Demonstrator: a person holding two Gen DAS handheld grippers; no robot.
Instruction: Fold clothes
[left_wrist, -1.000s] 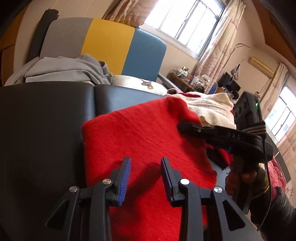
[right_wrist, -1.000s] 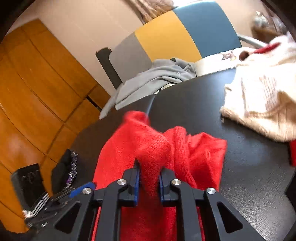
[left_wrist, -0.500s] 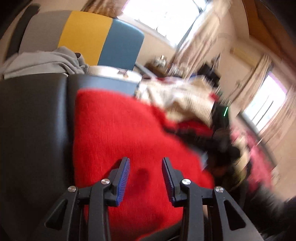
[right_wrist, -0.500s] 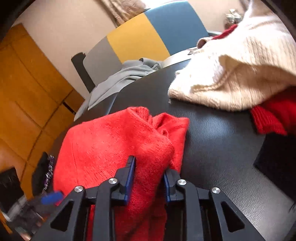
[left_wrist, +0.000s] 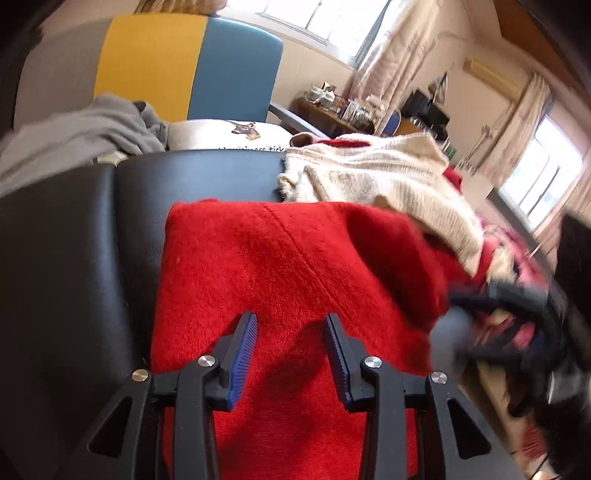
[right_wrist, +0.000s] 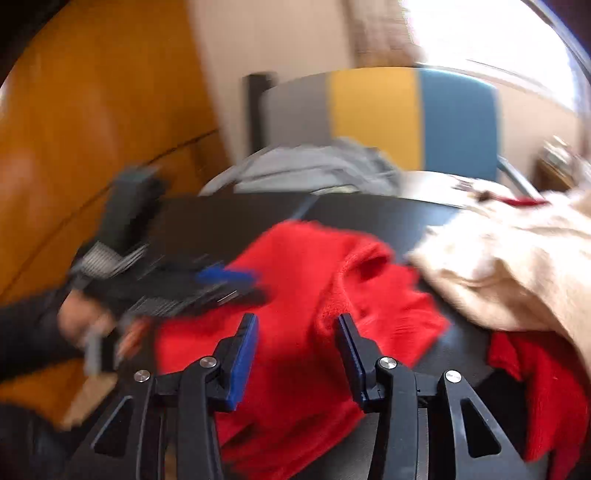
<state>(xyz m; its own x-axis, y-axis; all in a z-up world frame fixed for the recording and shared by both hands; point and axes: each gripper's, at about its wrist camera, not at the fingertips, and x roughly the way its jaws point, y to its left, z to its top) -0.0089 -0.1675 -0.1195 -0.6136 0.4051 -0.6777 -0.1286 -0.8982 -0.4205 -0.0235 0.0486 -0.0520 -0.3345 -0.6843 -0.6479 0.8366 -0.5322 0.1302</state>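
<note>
Red sweater (left_wrist: 280, 266) on black table (left_wrist: 74, 258); both grippers' fingers spread, right's just opening.

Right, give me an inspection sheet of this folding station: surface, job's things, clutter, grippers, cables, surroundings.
Surface: black padded table, a seam running across it.
Job's things: red sweater lies folded on the table; its right side is bunched in the right wrist view.
Clutter: cream knit sweater heaped beside the red one, its edge overlapping it; more red fabric under the cream heap.
Grippers: left gripper open above the red sweater, nothing between its pads; right gripper open, jaws have just been opening, sweater released.
Cables: nothing seen.
Surroundings: grey, yellow and blue chair holding a grey garment; curtained windows; wooden panelling.
</note>
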